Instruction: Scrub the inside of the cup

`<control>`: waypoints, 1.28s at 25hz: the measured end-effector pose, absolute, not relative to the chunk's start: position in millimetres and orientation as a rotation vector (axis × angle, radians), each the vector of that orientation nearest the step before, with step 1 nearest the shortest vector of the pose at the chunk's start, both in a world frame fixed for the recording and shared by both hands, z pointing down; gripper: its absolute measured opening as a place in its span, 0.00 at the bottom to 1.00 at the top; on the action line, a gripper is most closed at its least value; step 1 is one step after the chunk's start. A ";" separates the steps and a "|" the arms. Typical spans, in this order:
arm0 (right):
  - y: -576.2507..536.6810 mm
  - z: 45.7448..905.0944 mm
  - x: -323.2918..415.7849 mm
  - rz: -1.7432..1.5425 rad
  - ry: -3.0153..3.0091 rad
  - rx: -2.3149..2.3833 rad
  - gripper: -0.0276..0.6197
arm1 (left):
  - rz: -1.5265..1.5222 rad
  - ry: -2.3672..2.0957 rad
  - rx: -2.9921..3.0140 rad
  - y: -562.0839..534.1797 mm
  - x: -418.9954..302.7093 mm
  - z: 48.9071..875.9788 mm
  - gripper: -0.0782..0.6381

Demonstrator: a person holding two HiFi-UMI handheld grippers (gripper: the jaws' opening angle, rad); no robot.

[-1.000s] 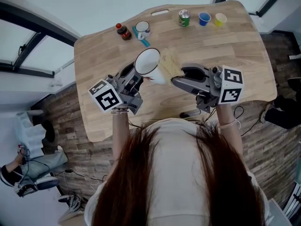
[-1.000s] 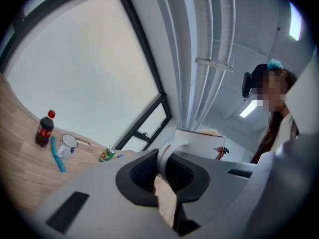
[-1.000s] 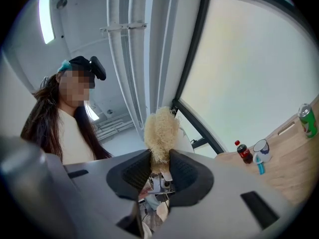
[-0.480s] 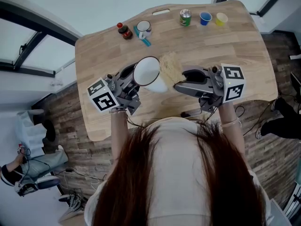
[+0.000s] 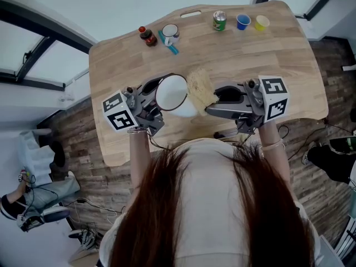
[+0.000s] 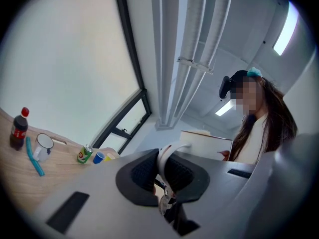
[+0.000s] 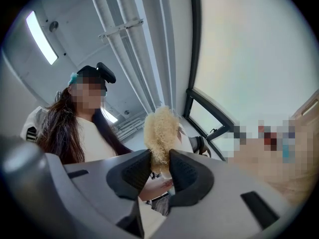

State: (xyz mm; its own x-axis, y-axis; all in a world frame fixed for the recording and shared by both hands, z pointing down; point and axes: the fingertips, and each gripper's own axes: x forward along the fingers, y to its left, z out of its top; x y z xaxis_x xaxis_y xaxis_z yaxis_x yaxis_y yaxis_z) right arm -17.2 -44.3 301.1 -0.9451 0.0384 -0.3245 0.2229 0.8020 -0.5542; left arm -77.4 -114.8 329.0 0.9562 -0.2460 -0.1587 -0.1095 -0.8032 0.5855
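While left claw [image 5: 158, 102] clamps cup [image 5: 171, 92] handle, right claw [image 5: 209, 108] pinches scrubber [image 5: 200, 87], beside rim.

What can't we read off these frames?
- Cup interior: head view, too small and washed out to tell clean from dirty.
- Scrubber against the cup: head view, touching or apart cannot be told.
- Cup body: left gripper view, hidden behind the jaws; only a white curved part shows between them.
- Things at the table's far edge: right gripper view, under a mosaic patch.
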 end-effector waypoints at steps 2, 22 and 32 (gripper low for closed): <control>-41.4 299.7 -18.7 -0.882 2.692 0.222 0.21 | -0.308 -0.210 2.510 -110.2 -76.8 326.5 0.14; -19.7 291.8 -24.1 -0.924 2.642 0.458 0.21 | -0.330 0.079 2.527 -79.5 -65.3 312.8 0.14; -13.4 292.5 -23.9 -0.951 2.619 0.550 0.21 | -0.321 0.198 2.530 -66.9 -57.7 308.7 0.14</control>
State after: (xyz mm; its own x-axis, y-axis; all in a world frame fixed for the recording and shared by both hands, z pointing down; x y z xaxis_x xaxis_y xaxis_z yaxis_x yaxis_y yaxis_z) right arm -23.9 -13.4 292.5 -0.8815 0.2500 -0.4005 0.4487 0.7074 -0.5461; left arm -57.7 -66.9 308.7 0.9601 0.0711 -0.2706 0.2095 -0.8237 0.5269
